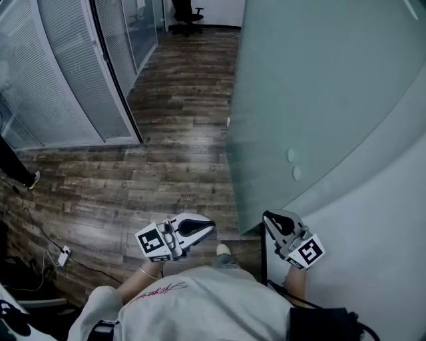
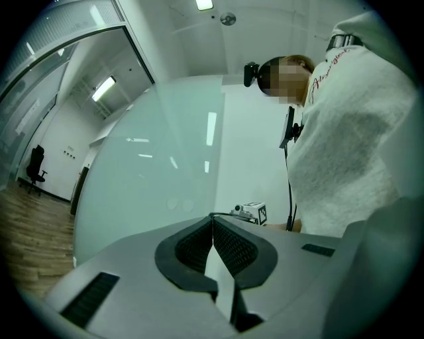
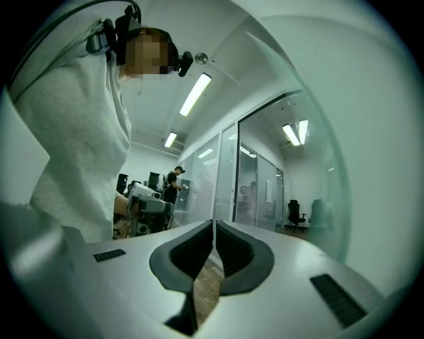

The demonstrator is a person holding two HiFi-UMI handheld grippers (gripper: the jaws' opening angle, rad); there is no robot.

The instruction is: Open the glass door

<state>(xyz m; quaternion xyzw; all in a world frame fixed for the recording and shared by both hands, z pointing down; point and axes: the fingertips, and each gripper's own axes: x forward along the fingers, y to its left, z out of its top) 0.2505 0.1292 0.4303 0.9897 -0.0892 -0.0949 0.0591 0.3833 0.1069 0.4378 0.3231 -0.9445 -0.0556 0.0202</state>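
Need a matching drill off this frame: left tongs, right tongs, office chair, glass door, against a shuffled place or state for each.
Column 1
1. left tongs
2. right tongs
3. office chair
4. glass door

Column 2
A. frosted, with two round fittings
B. far end of the room, top of the head view
C. shut, empty, over the wood floor
D. shut, empty, at the foot of the door

Pairs: 1-C, 2-D, 3-B, 4-A
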